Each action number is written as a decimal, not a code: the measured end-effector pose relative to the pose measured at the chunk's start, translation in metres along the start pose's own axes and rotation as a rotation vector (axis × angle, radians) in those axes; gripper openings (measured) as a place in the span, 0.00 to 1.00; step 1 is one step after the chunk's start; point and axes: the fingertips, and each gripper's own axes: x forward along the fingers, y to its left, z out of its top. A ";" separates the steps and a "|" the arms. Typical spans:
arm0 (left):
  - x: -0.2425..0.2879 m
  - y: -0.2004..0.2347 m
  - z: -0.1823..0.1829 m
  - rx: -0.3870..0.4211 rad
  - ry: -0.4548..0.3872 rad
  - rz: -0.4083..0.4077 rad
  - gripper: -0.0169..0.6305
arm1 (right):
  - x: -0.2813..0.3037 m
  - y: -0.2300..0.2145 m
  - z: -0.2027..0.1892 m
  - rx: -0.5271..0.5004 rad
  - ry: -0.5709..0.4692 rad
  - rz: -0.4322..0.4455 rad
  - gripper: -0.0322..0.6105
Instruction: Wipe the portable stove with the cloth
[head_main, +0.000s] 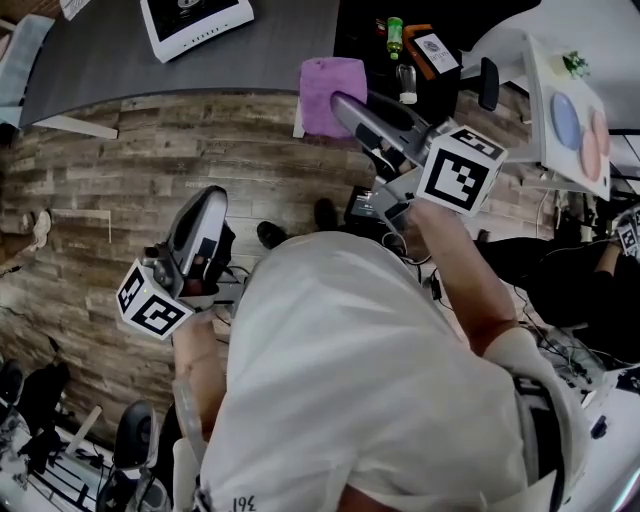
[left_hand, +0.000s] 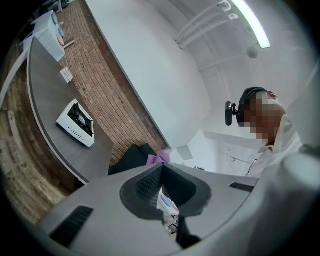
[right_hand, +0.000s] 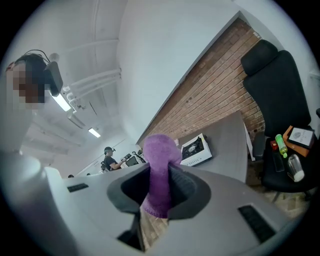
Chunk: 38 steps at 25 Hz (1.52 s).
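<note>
A white portable stove (head_main: 194, 22) with a black burner sits on the grey table (head_main: 120, 60) at the far edge; it also shows as the stove (left_hand: 76, 122) and the stove (right_hand: 196, 149) in both gripper views. My right gripper (head_main: 345, 108) is shut on a purple cloth (head_main: 330, 92), held up in the air short of the table. The cloth (right_hand: 159, 172) stands pinched between the jaws. My left gripper (head_main: 205, 225) hangs lower over the wood floor, jaws together with nothing in them, as the left gripper (left_hand: 161, 192) view shows.
A black chair (head_main: 420, 70) right of the table carries a green bottle (head_main: 394, 37), a clear bottle and a box. A white table with a plate (head_main: 575, 125) is at the right. Cables and gear lie on the floor. Another person (right_hand: 111, 160) stands far off.
</note>
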 end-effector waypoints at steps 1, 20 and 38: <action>-0.002 0.002 0.000 -0.003 0.003 0.002 0.03 | 0.002 0.001 -0.002 -0.009 0.003 0.000 0.20; -0.040 0.048 0.020 -0.043 0.070 0.016 0.03 | 0.062 0.022 -0.036 -0.131 0.048 -0.055 0.22; -0.004 0.097 0.063 0.030 0.053 0.080 0.03 | 0.132 -0.016 -0.003 -0.181 0.090 -0.014 0.22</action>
